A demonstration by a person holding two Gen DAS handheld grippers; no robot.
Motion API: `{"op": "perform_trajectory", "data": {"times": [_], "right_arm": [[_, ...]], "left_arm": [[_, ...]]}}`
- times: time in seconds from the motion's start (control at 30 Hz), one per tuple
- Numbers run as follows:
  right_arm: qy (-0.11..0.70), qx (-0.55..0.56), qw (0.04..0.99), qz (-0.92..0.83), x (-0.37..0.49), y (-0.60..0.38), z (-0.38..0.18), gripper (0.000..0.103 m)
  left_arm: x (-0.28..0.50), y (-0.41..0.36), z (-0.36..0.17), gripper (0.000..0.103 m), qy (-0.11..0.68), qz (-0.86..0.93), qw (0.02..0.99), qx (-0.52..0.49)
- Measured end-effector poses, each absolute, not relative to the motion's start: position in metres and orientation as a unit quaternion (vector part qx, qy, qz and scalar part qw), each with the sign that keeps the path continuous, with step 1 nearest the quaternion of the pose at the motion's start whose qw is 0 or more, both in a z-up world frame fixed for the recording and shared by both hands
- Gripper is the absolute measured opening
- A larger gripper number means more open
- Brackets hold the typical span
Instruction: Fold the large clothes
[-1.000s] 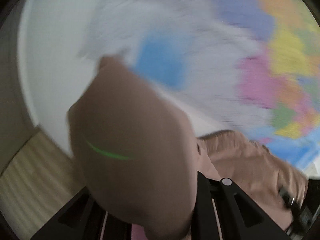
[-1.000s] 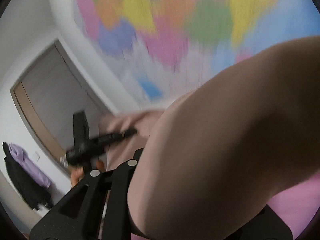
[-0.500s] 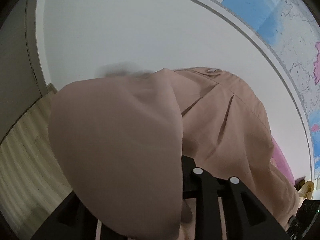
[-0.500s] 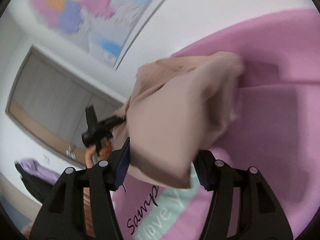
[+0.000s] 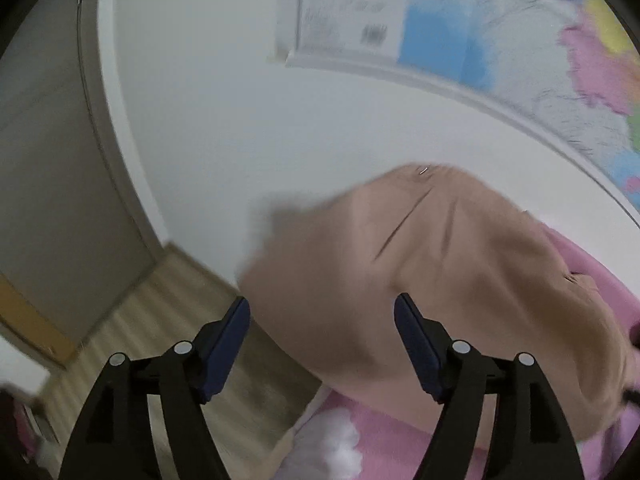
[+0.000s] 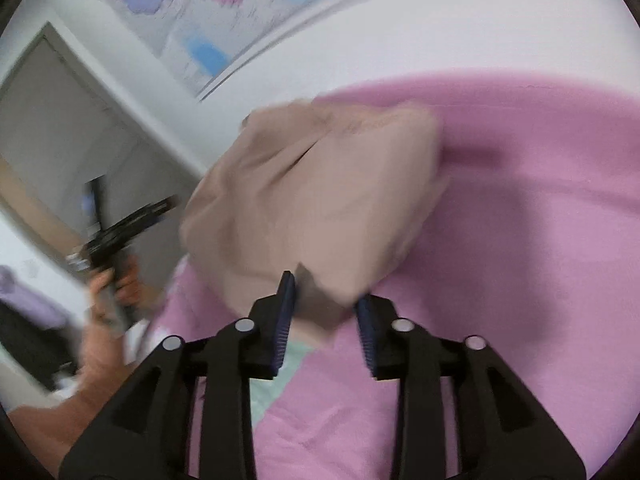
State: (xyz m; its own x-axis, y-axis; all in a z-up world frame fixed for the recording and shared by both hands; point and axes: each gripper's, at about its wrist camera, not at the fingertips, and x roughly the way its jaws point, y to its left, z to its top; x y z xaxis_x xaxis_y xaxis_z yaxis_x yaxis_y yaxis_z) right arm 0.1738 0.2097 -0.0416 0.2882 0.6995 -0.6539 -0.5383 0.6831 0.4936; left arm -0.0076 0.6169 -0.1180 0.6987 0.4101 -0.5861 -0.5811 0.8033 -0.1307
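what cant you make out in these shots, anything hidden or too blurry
- Left wrist view: map print is motion-blurred and cut by the frame edge.
- Left wrist view: what kind of garment the beige garment is; bunched, blurred.
- Right wrist view: whether the right tongs touch the cloth; its corner hangs between the open jaws.

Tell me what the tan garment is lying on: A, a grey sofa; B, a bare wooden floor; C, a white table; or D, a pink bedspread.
D: the tan garment rests on a pink bedspread that spreads out around and beneath it in the right wrist view.
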Motion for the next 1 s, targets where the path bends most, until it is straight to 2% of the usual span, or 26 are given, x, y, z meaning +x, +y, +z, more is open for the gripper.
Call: {"op": "perform_trajectory", "data": {"times": [0.1, 0.2, 0.3, 0.43, 0.5, 0.67, 0.87, 1.0], "right_arm": [[0.376, 0.070, 0.856, 0.348, 0.166, 0.208, -0.005, 0.034], [0.350, 0.048, 0.853, 0.385, 0.168, 0.230, 0.010, 0.040], [0.364, 0.022, 0.836, 0.410, 0.184, 0.269, 0.007, 0.040], [0.424, 0.018, 0.810, 0.405, 0.209, 0.304, -0.029, 0.041], [0.452, 0.006, 0.802, 0.390, 0.214, 0.311, -0.053, 0.037], [0.445, -0.004, 0.805, 0.392, 0.207, 0.311, -0.053, 0.038], [0.396, 0.000, 0.819, 0.416, 0.185, 0.303, -0.029, 0.045], [0.388, -0.024, 0.819, 0.421, 0.169, 0.293, -0.034, 0.051]], "left_arm": [[-0.012, 0.590, -0.102, 0.075, 0.253, 0.231, 0.930, -0.133], [0.001, 0.564, -0.101, 0.076, 0.253, 0.187, 0.942, -0.115], [0.020, 0.542, -0.108, 0.076, 0.268, 0.159, 0.945, -0.098], [0.054, 0.526, -0.135, 0.076, 0.311, 0.131, 0.937, -0.094], [0.066, 0.522, -0.150, 0.076, 0.334, 0.125, 0.930, -0.089], [0.064, 0.510, -0.161, 0.076, 0.344, 0.147, 0.925, -0.071], [0.036, 0.487, -0.145, 0.079, 0.305, 0.151, 0.939, -0.049], [0.024, 0.466, -0.143, 0.081, 0.289, 0.145, 0.946, -0.036]]}}
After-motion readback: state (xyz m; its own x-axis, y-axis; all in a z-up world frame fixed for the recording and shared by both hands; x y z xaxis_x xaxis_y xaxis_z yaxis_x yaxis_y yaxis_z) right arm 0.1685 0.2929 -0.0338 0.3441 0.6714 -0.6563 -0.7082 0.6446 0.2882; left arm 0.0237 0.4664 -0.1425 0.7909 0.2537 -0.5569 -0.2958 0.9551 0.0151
